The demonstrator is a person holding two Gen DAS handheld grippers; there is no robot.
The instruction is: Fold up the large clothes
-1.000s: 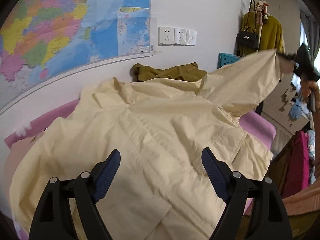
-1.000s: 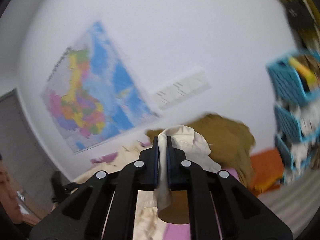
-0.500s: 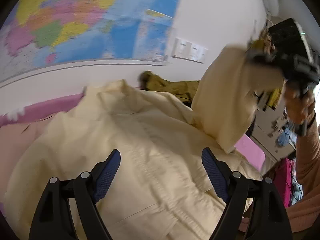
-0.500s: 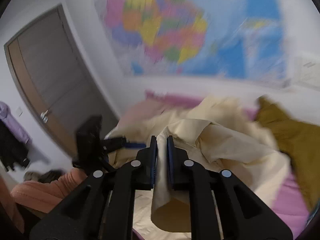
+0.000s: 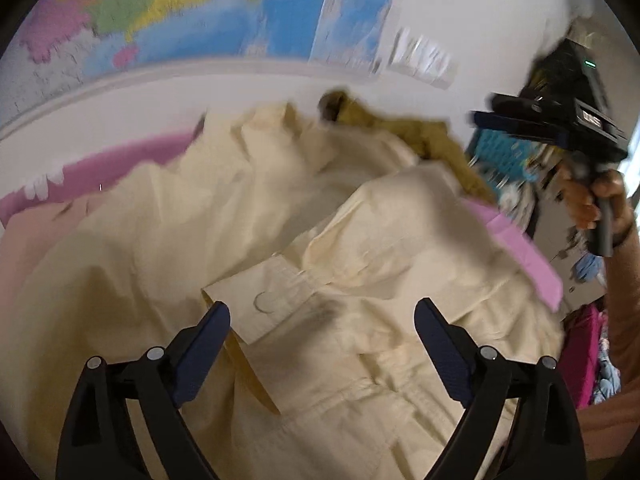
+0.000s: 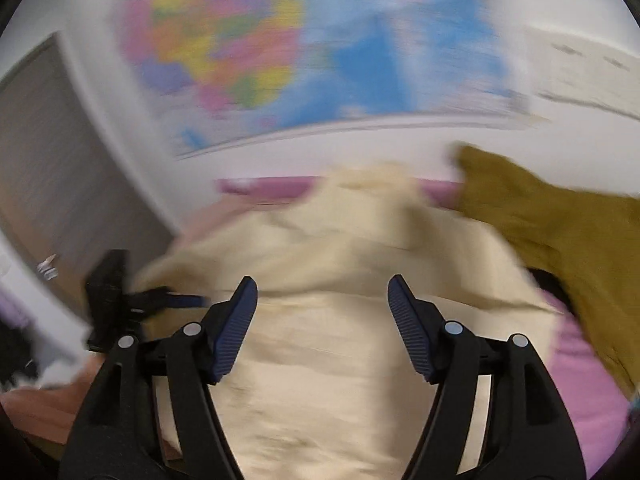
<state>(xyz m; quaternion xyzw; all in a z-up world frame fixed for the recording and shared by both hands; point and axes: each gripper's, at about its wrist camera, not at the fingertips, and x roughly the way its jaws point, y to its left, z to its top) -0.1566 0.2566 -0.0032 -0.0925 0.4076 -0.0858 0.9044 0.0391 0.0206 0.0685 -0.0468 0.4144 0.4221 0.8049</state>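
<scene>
The cream jacket [image 5: 224, 216] lies spread over the pink bed [image 5: 520, 240], filling the centre of both views. Its sleeve [image 5: 400, 216] is folded across the body, cuff [image 5: 256, 300] just above the left gripper [image 5: 322, 328]. The right gripper [image 6: 322, 304] has just been opening; both pairs of fingers gape wide, holding nothing. The cuff lies nearer the left one.

Motion blur smears the wall map [image 6: 304, 52] and the cream jacket [image 6: 340, 320] in the right wrist view, so seams and print are unreadable. The olive garment [image 6: 560, 224] runs off the right edge. In the left wrist view the shelf clutter [image 5: 516, 168] behind the right gripper [image 5: 480, 117] is too blurred to identify.
</scene>
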